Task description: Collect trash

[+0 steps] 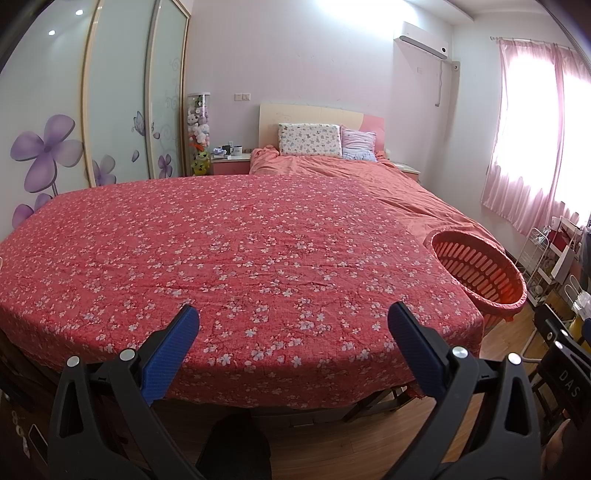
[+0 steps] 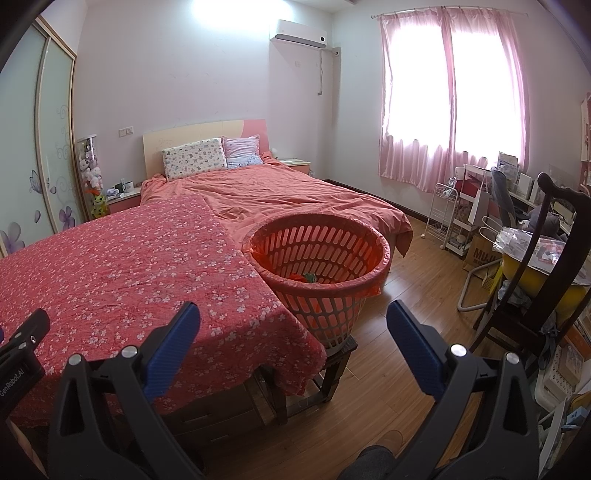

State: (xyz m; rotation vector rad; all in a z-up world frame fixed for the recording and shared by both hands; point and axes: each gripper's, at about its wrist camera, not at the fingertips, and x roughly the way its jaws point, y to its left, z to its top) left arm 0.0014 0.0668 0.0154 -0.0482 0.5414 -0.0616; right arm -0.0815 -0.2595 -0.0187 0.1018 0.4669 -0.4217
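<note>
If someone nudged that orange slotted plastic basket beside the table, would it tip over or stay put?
The orange slotted plastic basket probably tips fairly easily: it narrows toward its base and stands raised on a small dark wooden stool. It looks light, with thin perforated walls and only a few scraps inside. The floral-cloth table alongside might steady it on that side.

Home bedroom. Far centre: bed [image 2: 295, 195] with cream-and-pink headboard [image 2: 199, 138], two pillows [image 2: 195, 158], salmon duvet. Left: sliding wardrobe doors [image 1: 118, 92] printed with purple flowers; tall case of plush toys [image 1: 198, 133] beside a pink nightstand [image 1: 231, 162]. Right: pink curtains [image 2: 450, 96] over a bright window; wall air conditioner [image 2: 299, 35]. Wood-plank floor [image 2: 406, 295].
</note>
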